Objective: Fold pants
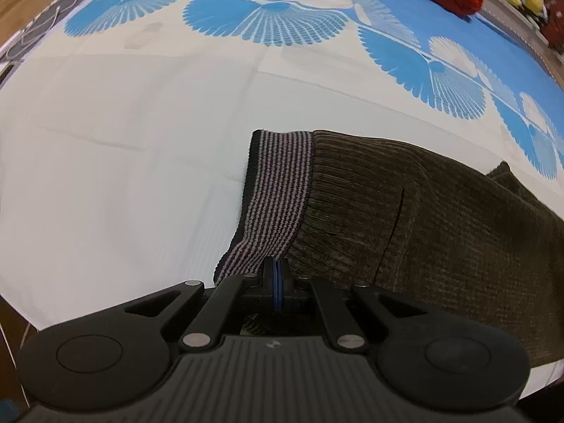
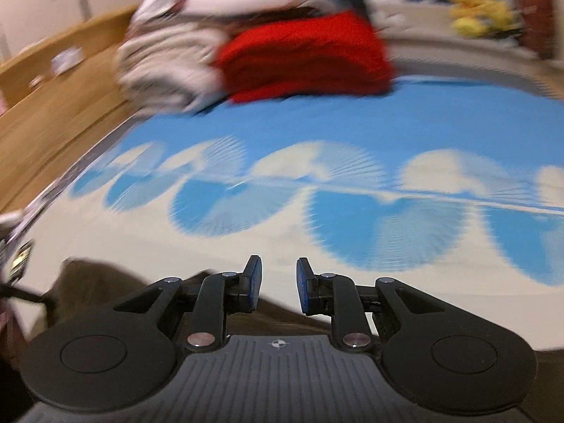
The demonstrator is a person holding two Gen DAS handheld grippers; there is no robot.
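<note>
Our left gripper (image 1: pixel 277 271) is clamped on the striped waistband (image 1: pixel 278 194) of the brown pants (image 1: pixel 440 232), which lie flat on the bed cover (image 1: pixel 123 176) toward its near edge. Our right gripper (image 2: pixel 278 282) hovers with its fingers apart, holding nothing, just above the pants. A red folded garment (image 2: pixel 306 56) sits near the far edge.

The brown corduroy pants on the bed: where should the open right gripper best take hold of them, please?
Probably the far corner of the striped elastic waistband, approached from the open white sheet side. That edge lies flat and exposed, and the left gripper already pinches the near corner of the brown corduroy pants.
</note>
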